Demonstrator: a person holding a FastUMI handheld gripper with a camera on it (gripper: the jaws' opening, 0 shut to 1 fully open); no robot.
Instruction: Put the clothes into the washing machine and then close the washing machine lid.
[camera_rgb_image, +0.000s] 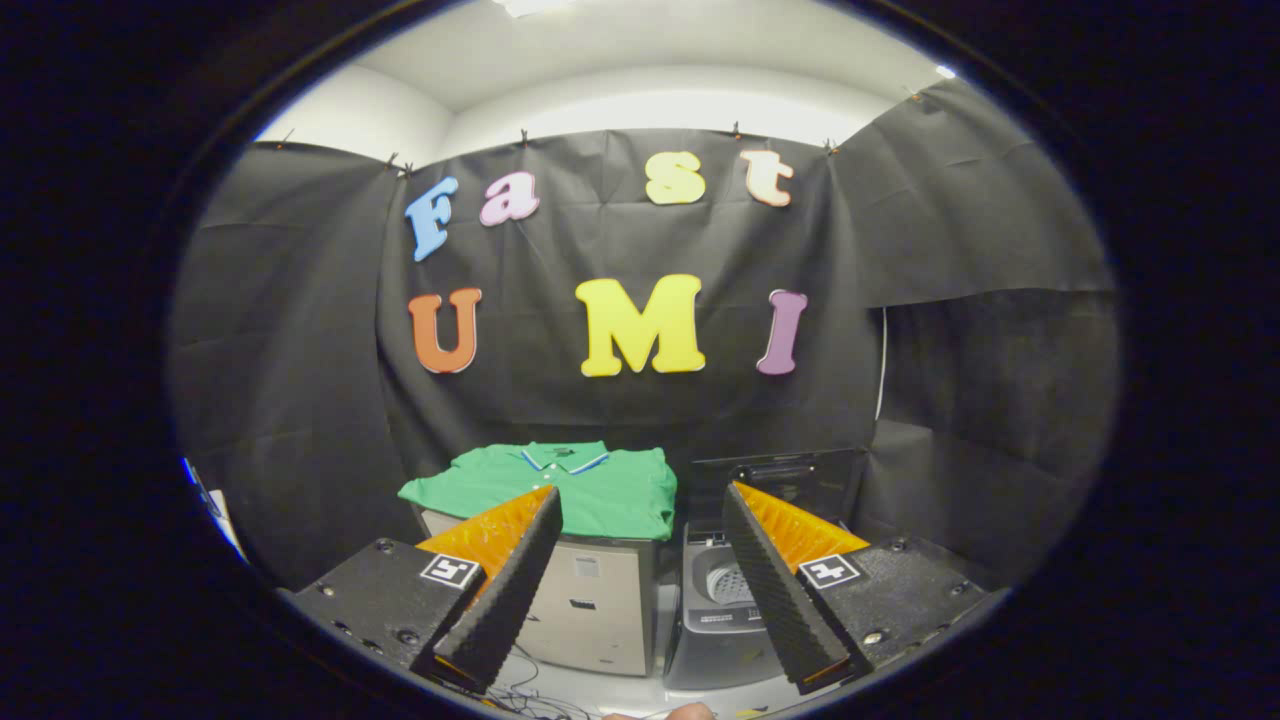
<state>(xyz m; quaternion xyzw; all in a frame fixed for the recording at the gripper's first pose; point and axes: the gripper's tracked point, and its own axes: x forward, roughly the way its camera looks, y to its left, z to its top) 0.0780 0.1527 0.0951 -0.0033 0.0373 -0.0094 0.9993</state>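
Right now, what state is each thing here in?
Green shirt: folded, lying on top of the cabinet.
Washing machine: lid raised, drum open.
Gripper: fingers spread apart, holding nothing, short of the shirt.

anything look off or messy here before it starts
Nothing stands out. The green polo shirt lies flat on the cabinet, one edge draping over its front. The washing machine beside it stands lid-up. The gripper is open, holding nothing.
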